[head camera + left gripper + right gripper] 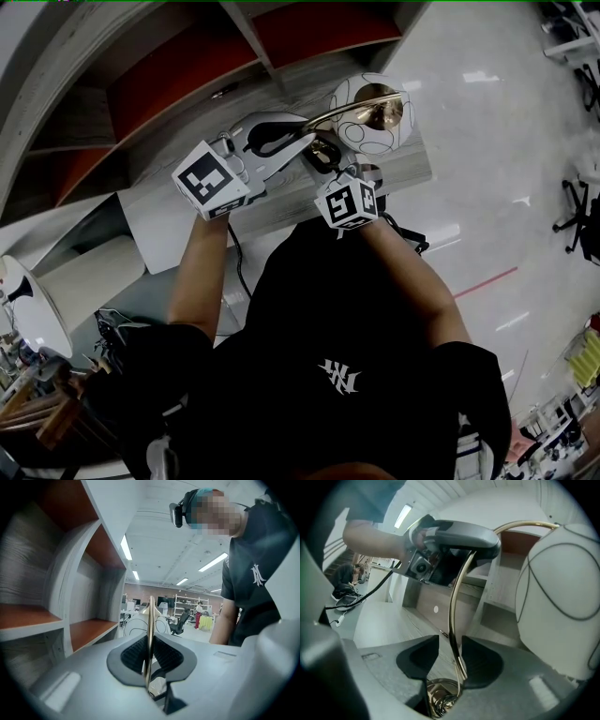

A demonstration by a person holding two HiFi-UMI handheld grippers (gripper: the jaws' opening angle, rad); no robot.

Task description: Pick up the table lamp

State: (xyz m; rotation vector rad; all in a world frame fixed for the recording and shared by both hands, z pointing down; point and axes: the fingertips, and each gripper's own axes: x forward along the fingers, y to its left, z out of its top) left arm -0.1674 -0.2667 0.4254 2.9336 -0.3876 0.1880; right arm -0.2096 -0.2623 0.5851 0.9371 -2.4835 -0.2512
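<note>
The table lamp has a white globe shade with thin black lines and a curved brass stem. My left gripper is shut on that stem; in the left gripper view the thin brass rod is pinched between both black pads. The right gripper view shows the left gripper clamped high on the stem, with the shade at the right. My right gripper is open low around the stem, just above the brass base; the rod lies close to its right pad. In the head view my right gripper is under the shade.
The lamp stands on a grey wood-grain ledge in front of a white shelf unit with red-brown backs. A black cable hangs below the left hand. A white round thing is at the far left. An office chair stands on the floor.
</note>
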